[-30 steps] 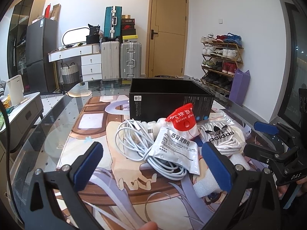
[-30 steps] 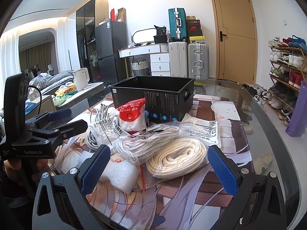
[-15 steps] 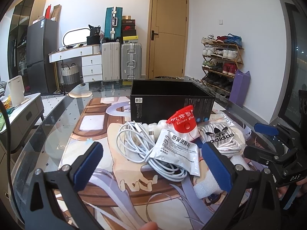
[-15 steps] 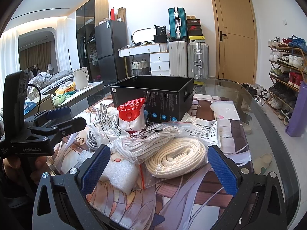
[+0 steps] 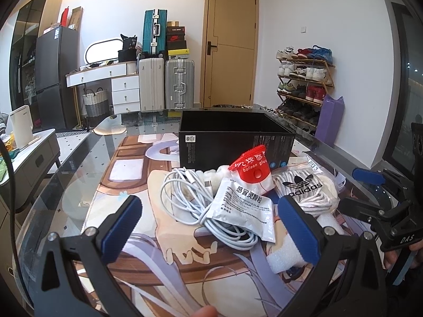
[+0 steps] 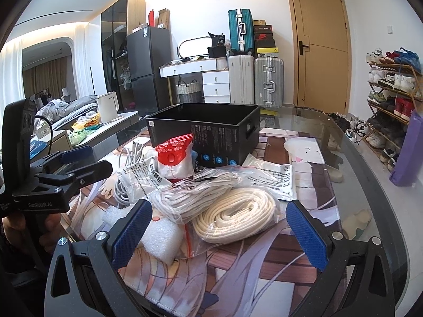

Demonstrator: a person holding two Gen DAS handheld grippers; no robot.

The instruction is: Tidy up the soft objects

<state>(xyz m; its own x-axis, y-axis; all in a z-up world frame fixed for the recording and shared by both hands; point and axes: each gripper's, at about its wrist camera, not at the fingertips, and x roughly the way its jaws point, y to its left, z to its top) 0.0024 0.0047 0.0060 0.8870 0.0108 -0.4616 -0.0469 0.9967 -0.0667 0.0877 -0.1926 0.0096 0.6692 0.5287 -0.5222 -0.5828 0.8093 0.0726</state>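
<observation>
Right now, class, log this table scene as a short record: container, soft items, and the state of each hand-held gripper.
container: black box, open top, behind the pile
soft items: white cable, silver sachet, red balloon glue bag, bagged cream rope, white foam
left hand-held gripper: open, empty
right hand-held gripper: open, empty

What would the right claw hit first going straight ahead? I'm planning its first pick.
Probably the coiled cream rope, lying in line between the open right claw; the black box sits farther back.
</observation>
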